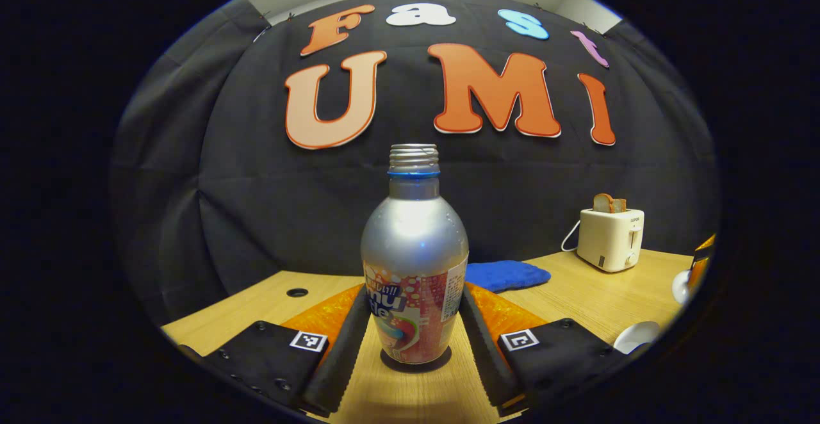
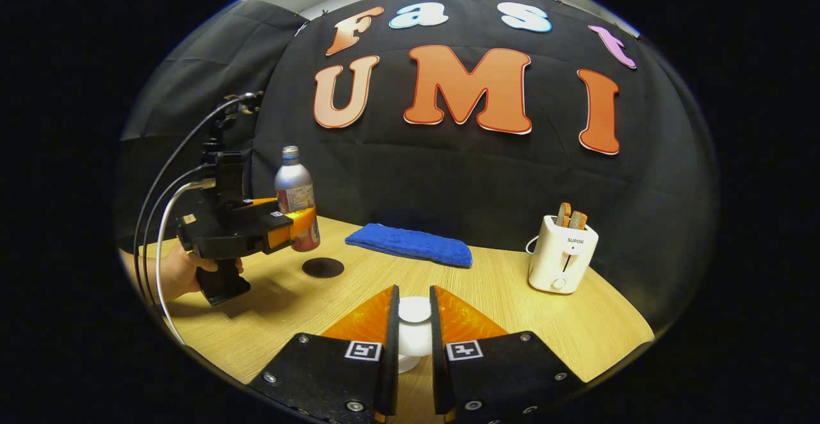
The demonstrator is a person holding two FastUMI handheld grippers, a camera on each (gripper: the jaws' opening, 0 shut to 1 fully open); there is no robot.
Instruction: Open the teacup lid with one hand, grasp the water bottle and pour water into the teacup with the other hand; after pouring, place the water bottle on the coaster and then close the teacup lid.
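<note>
A silver bottle with a red label and a bare threaded neck stands upright between my left gripper's black fingers, which press on both its sides. A dark round coaster lies right under it. In the right gripper view the same bottle hangs in the left gripper just above the coaster. My right gripper is shut on the white teacup lid. The white teacup sits low at the right in the left gripper view.
A blue cloth lies at the back of the wooden table. A white toaster with bread in it stands at the back right. A hand with trailing cables holds the left gripper at the table's left edge.
</note>
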